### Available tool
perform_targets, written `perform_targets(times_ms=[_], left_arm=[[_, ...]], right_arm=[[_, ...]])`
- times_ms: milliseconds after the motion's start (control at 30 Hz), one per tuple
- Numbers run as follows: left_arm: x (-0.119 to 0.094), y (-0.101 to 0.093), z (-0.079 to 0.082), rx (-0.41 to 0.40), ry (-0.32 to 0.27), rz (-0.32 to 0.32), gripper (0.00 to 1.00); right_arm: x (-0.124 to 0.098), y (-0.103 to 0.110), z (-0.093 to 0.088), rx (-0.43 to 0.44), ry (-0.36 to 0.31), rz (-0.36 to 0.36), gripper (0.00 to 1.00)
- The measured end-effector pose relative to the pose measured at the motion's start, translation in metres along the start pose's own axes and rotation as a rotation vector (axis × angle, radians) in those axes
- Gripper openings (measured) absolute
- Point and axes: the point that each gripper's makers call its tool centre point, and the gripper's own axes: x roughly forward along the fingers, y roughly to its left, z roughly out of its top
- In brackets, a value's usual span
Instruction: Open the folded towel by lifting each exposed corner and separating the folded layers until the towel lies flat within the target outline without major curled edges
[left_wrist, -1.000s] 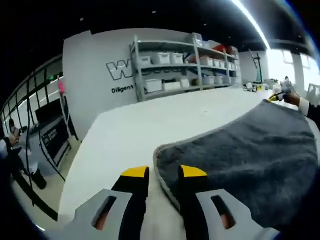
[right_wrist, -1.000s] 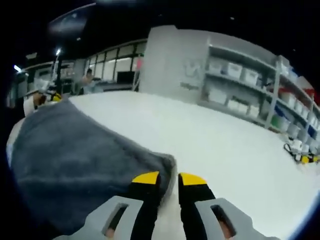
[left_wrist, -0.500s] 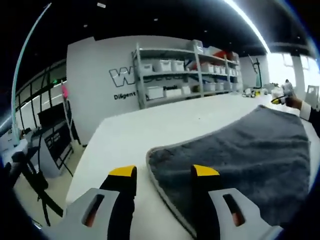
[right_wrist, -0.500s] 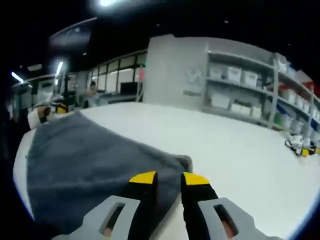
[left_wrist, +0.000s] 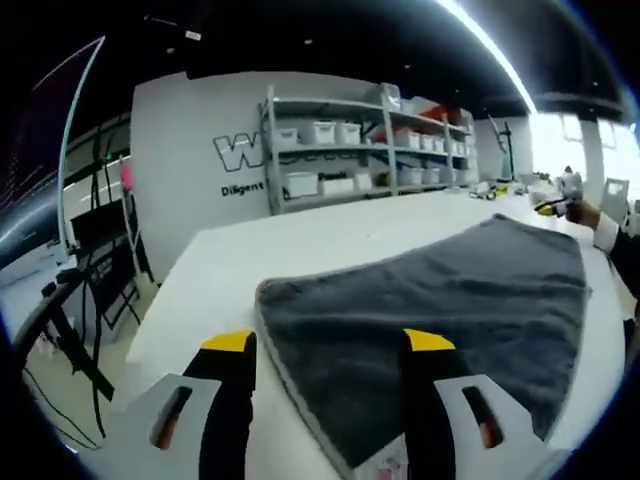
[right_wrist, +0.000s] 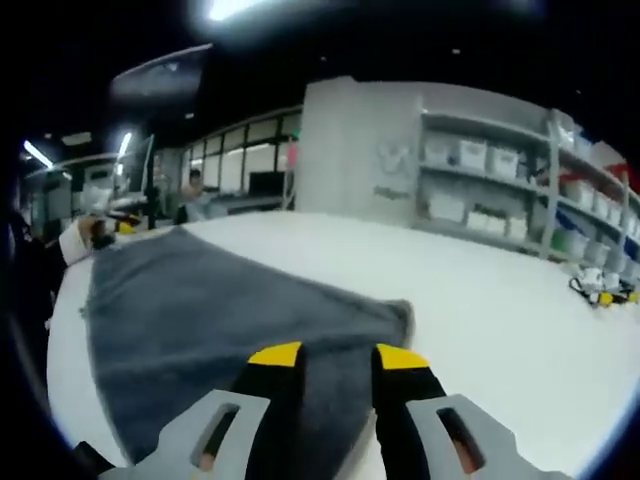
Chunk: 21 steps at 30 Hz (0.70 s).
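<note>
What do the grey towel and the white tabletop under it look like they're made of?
The grey towel looks like plush microfibre or terry cloth: a fuzzy matte nap with a paler stitched hem. The white tabletop appears to be a smooth hard laminate or painted board, evenly pale with faint sheen.

On the white wall (left_wrist: 190, 140) behind the shelving unit (left_wrist: 350, 140) we read a large outlined "W" and, below it, "Diligent", both cut off by the shelving.

One grey towel (left_wrist: 440, 300) on one white table (left_wrist: 300, 245) — two grippers (left_wrist: 328, 345) (right_wrist: 338, 355), one shelving rack (left_wrist: 350, 140) behind.
</note>
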Motion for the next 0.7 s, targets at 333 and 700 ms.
perform_targets(times_ms=[333, 700], left_arm=[[-0.032, -0.032, -0.020, -0.081, 0.077, -0.055, 0.64], [-0.068, -0.036, -0.044, -0.031, 0.104, -0.002, 0.53]], right_arm=[[-0.022, 0.016, -0.012, -0.055, 0.046, -0.015, 0.26], [-0.037, 0.040, -0.020, -0.049, 0.052, 0.020, 0.30]])
